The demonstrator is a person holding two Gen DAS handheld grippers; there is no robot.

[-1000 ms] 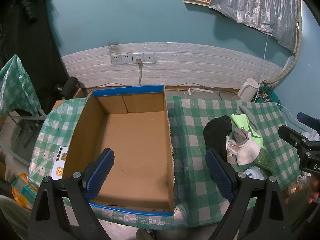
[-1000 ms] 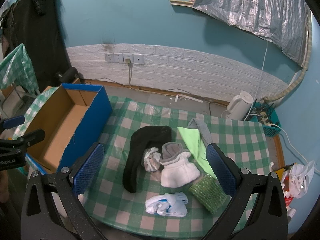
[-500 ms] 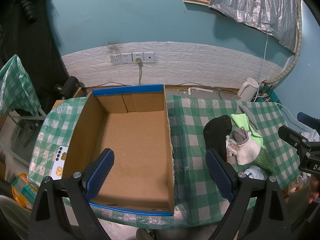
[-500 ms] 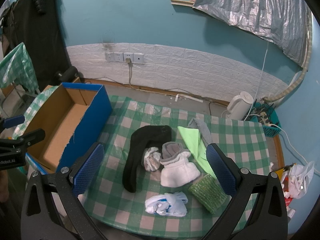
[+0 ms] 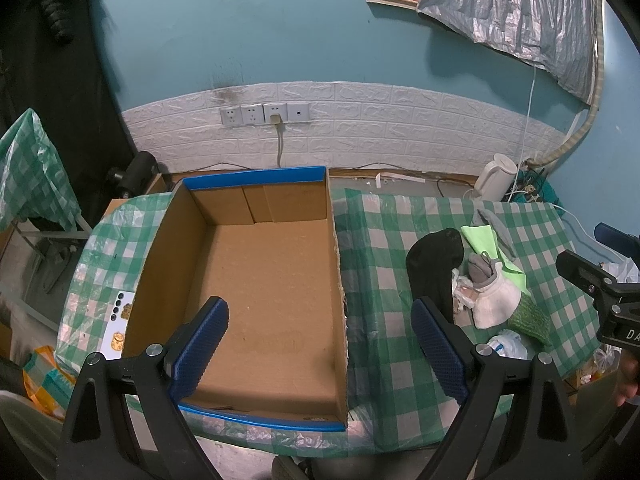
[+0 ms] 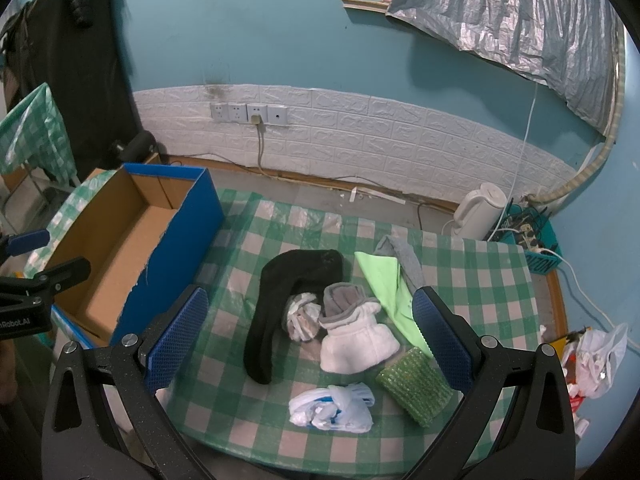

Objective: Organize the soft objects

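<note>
- Table [image 6: 480,280] with green-white checked cloth carries everything; seen from both wrist views.
- Cardboard box [image 5: 256,280], blue outside, brown inside, sits on the table's left part. Nothing visible inside it.
- Left gripper [image 5: 320,344] hovers above the box's near right corner, jaws spread wide, nothing between them. Left finger over the box floor, right finger over the cloth just right of the box wall.
- Right gripper [image 6: 310,338] hovers over the soft pile, jaws spread wide, holding nothing. Not touching any item.
- Soft pile lies right of the box, apart from it:
- Black sock [image 6: 280,300], long and bent, at the pile's left edge.
- Light green cloth [image 6: 390,292] at the right, with a grey cloth [image 6: 404,254] lying along its far edge.
- White fleece sock [image 6: 356,344] with grey cuff, mid-pile, touching the green cloth.
- Green knitted piece [image 6: 412,384] near the front right, just beside the white sock.
- Crumpled white-blue bag [image 6: 332,404] nearest the front edge, separate from the rest.
- Small grey-white bundle [image 6: 302,314] wedged between black sock and white sock.
- White kettle [image 6: 478,208] on the floor by the wall, behind the table.
</note>
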